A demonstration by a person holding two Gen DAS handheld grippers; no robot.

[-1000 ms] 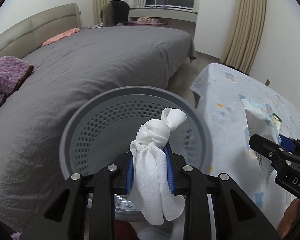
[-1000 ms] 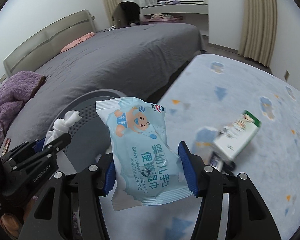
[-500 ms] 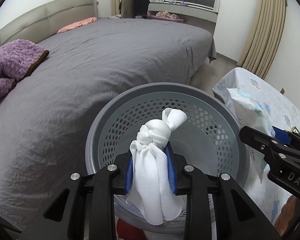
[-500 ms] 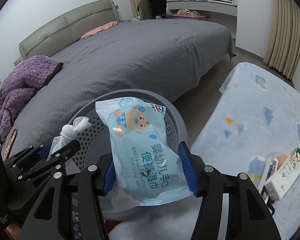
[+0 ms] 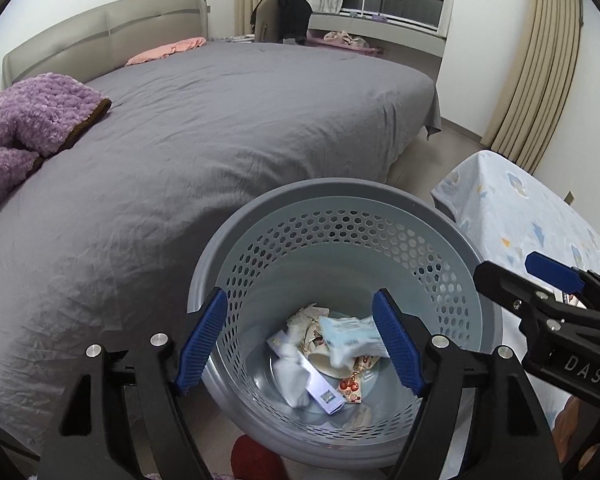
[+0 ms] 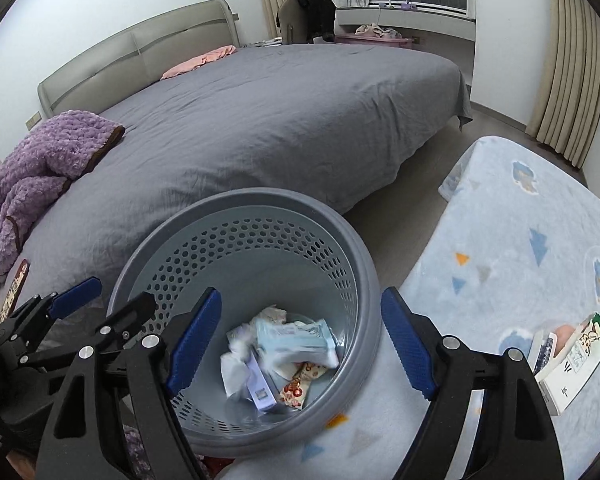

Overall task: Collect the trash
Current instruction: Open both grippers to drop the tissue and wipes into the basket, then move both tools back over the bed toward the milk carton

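A grey perforated trash basket (image 5: 340, 204) stands between the bed and a low table; it also shows in the right wrist view (image 6: 260, 204). Inside lie a light-blue baby wipes pack (image 5: 352, 330) (image 6: 292, 340), a knotted white cloth (image 5: 294, 380) (image 6: 234, 372) and several wrappers. My left gripper (image 5: 300, 344) is open and empty above the basket. My right gripper (image 6: 300, 344) is open and empty above it too. Each gripper shows at the edge of the other's view.
A grey bed (image 5: 220, 128) with a purple blanket (image 5: 28, 120) lies behind the basket. A table with a pale blue patterned cloth (image 6: 520, 240) stands to the right, with a white-and-green box (image 6: 576, 364) and small packets on it.
Both grippers have opened over the basket. The white cloth has dropped from the left one and the wipes pack from the right one; both now lie in the basket.
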